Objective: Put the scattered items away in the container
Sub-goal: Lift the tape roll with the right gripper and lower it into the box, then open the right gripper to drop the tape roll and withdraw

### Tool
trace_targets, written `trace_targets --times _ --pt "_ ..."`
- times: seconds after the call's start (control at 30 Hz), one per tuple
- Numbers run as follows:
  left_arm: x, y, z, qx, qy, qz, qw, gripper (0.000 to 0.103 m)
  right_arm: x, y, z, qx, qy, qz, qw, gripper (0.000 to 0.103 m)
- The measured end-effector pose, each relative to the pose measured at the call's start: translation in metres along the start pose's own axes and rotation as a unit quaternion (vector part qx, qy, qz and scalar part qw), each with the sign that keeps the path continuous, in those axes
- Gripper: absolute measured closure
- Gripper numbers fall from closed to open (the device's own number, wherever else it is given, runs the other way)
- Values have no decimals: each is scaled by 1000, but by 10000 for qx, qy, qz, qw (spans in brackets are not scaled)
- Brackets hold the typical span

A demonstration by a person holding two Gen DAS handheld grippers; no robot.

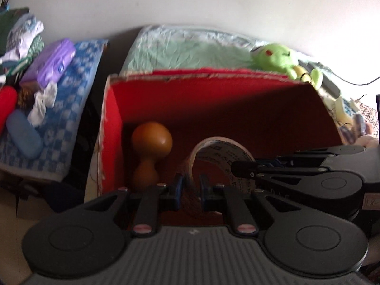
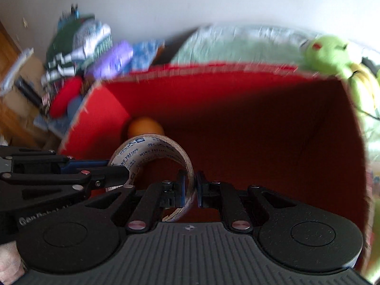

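A roll of clear packing tape (image 1: 223,156) hangs over the open red box (image 1: 209,99). My left gripper (image 1: 192,187) is shut on one side of the roll's wall. My right gripper (image 2: 190,187) is shut on the other side of the tape roll (image 2: 152,152). Each gripper shows in the other's view, the right one (image 1: 239,168) and the left one (image 2: 123,175). A brown wooden stamp (image 1: 150,149) stands inside the box at its left wall; it also shows in the right wrist view (image 2: 144,125). The red box (image 2: 237,109) fills the right wrist view.
A green plush toy (image 1: 282,59) lies on the pale green bedding (image 1: 180,52) behind the box. To the left, a blue checked cloth (image 1: 68,99) holds a purple case (image 1: 52,64), a blue case (image 1: 23,135), a red item (image 1: 7,106) and folded clothes (image 1: 21,38).
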State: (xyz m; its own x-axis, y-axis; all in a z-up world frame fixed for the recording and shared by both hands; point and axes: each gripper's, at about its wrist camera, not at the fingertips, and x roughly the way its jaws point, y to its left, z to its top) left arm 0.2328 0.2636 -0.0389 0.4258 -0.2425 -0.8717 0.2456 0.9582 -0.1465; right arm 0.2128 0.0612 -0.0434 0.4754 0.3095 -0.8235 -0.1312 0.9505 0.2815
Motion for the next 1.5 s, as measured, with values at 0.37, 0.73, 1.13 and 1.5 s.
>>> trace_targets --times 0.37,0.73,1.13,1.5 --pt "14 -7 0 171 541 690 9960 95 34 6 11 -307 1384 431 9890 92" --pt "-18 -8 -5 75 251 545 9982 91 34 5 7 -224 1693 810 9820 81" --pt "-23 -2 -15 -291 132 378 9988 90 28 2 8 3 1586 1148 9806 81" --pt "-43 5 -24 -417 -279 488 9975 74 7 1 8 238 828 773 9933 69"
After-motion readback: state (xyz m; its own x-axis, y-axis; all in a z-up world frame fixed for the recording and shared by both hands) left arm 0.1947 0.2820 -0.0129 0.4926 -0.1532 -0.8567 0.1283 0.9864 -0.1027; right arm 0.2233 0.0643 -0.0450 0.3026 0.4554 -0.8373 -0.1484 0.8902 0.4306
